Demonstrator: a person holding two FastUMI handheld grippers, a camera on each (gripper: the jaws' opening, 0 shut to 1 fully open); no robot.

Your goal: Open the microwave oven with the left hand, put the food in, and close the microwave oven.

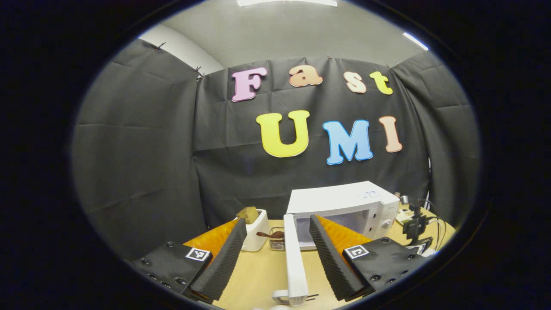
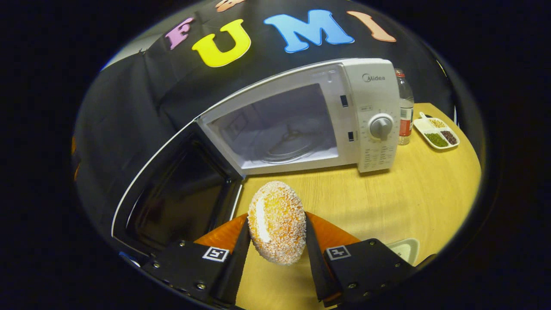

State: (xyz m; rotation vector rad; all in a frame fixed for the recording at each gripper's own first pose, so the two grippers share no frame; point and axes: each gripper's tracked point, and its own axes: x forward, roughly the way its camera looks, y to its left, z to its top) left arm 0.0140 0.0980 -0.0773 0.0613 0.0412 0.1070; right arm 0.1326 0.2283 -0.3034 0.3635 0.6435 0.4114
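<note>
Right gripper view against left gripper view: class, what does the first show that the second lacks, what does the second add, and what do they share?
Right gripper view: a crumb-coated roll clamped in the right tool, and the turntable inside the oven. Left gripper view: the open left tool, a white toaster and a camera stand. Shared: the white microwave, its door swung open, and the wooden table.

Bright overhead ceiling strips (image 1: 286, 2), sharp focus, soft shadows, strong fisheye bending at edges
</note>
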